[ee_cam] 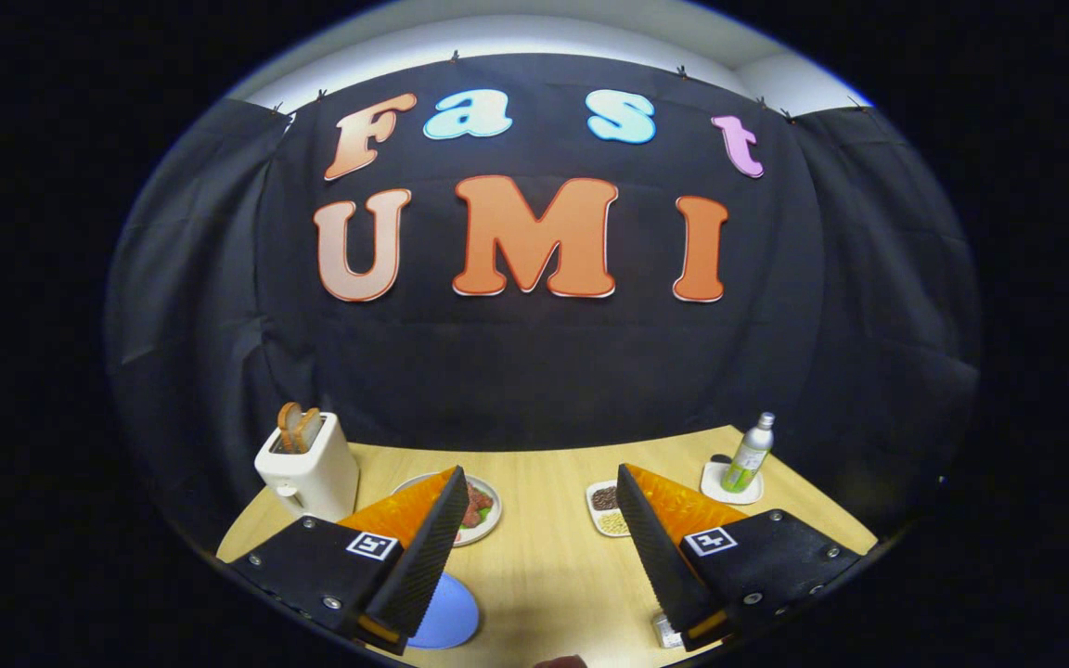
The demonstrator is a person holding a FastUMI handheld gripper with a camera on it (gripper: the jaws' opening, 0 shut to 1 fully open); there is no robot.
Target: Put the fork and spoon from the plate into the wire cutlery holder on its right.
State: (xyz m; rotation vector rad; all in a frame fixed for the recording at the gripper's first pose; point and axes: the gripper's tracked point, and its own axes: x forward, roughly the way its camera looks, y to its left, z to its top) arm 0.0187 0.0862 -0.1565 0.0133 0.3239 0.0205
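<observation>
Spread wide with nothing between them, the gripper (544, 538) holds its ridged, wedge-shaped fingers above the smooth wooden desk (534, 557). A round blue plate (449, 617) lies at the near edge beneath the left finger; fork, spoon and wire holder cannot be made out. Toward the far edge sit a boxy white toaster (310, 468), a round food dish (483, 510), a small divided tray (604, 507) and a slim metal bottle (748, 455) on a coaster.

My cream toaster (310, 468) holds brown toast (296, 428) on a pale wood table (544, 557). I see a blue plate (446, 617). My silver bottle (749, 454) wears a green label.
</observation>
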